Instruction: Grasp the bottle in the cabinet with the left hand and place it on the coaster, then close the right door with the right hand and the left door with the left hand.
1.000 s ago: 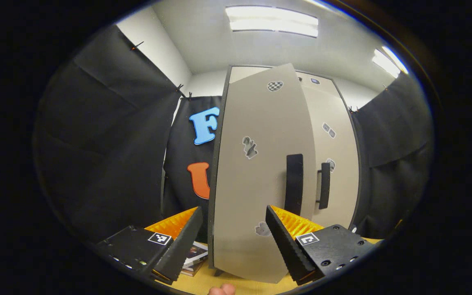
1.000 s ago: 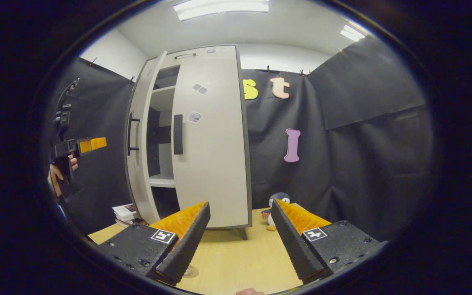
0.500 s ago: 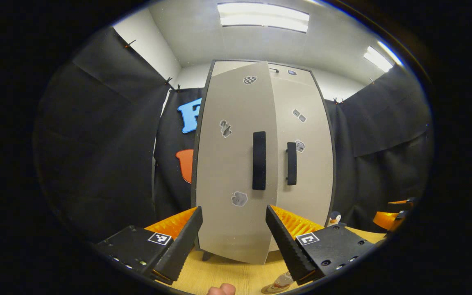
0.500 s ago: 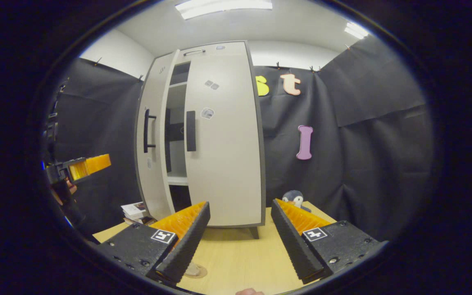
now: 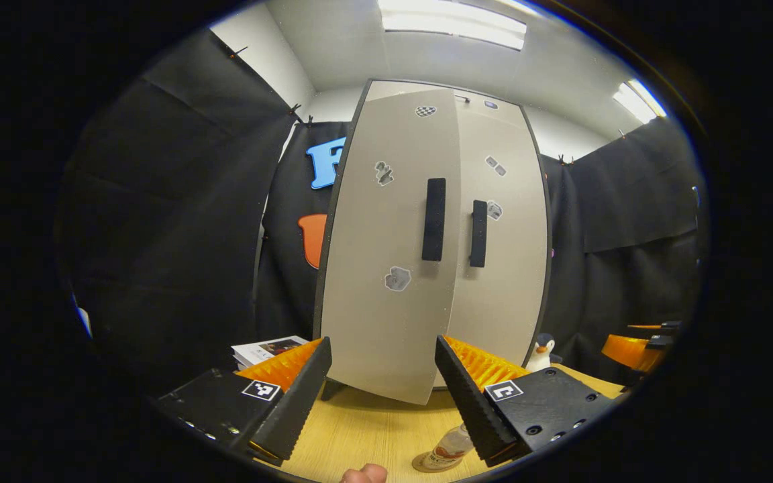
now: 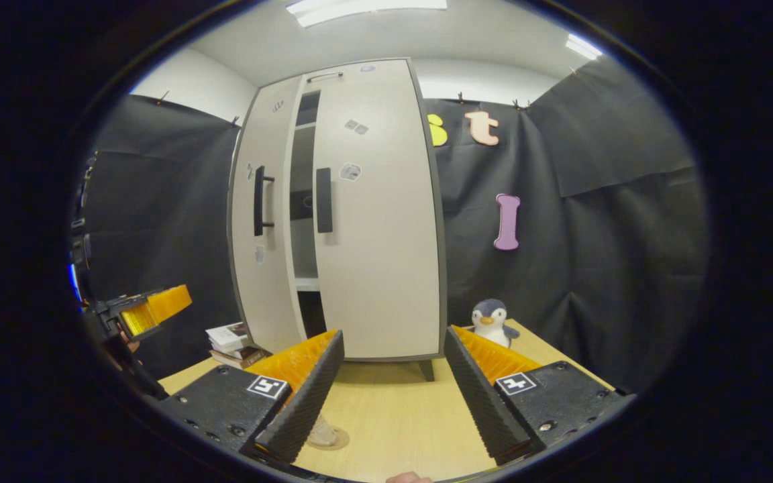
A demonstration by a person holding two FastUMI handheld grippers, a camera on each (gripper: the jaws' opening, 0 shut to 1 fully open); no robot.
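I see a booth walled in black cloth, lit by ceiling panels, with a light wooden table [image 6: 393, 416] carrying a tall pale cabinet [image 6: 386, 268].

Left gripper view, left to right:
1. A stack of books [image 5: 267, 349] lies on the table beside the cabinet's left side.
2. My left gripper [image 5: 381, 396] hangs above the table's near edge with its jaws wide apart and nothing between them.
3. The left door [image 5: 393, 235] stands slightly ajar, its free edge forward of the right door [image 5: 504, 255]. Each door carries a dark vertical handle.
4. The bottle [image 5: 450, 446] stands upright on the coaster [image 5: 427, 464] at the table's near edge, partly hidden behind my gripper's right finger.
5. A toy penguin [image 5: 543, 350] sits past the cabinet's right corner.

Right gripper view, left to right:
1. The left gripper shows at the far left, held off the table.
2. A gap remains between the left door and the right door; shelves show inside.
3. My right gripper [image 6: 393, 396] is wide open, holding nothing, above the table's near edge.
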